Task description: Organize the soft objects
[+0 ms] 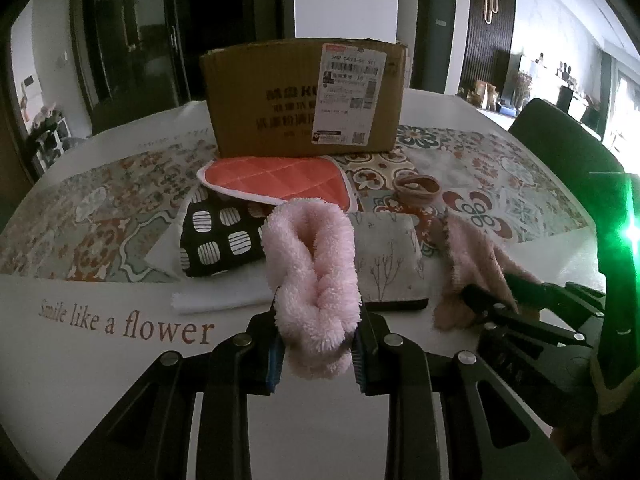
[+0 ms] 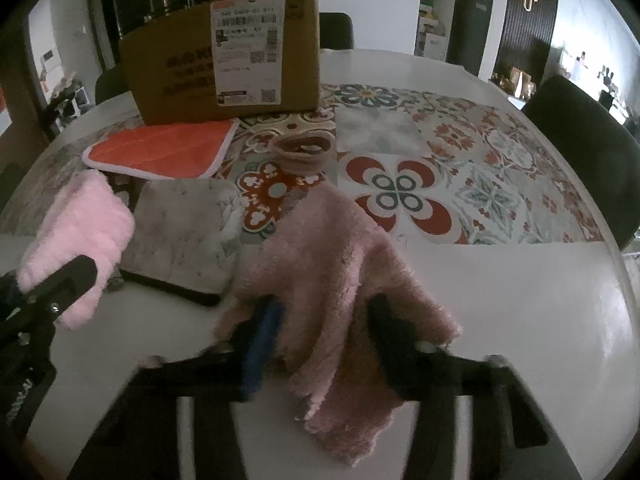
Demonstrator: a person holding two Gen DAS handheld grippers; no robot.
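Observation:
My left gripper [image 1: 318,344] is shut on a fluffy light-pink braided plush [image 1: 314,276] and holds it above the white table; the plush also shows at the left of the right wrist view [image 2: 78,236]. My right gripper [image 2: 320,332] is shut on a dusty-pink fuzzy cloth [image 2: 336,280] that drapes over its fingers; the cloth shows at the right of the left wrist view [image 1: 472,264]. A cardboard box [image 1: 304,96] stands at the back of the table, also seen in the right wrist view [image 2: 224,56].
An orange quilted pad [image 1: 276,178] lies before the box. A black-and-white patterned cloth [image 1: 220,236], a grey printed pouch [image 1: 386,264] and a brown hair tie [image 1: 416,188] lie on the patterned mat [image 2: 460,160]. A dark chair [image 2: 588,152] stands at the right.

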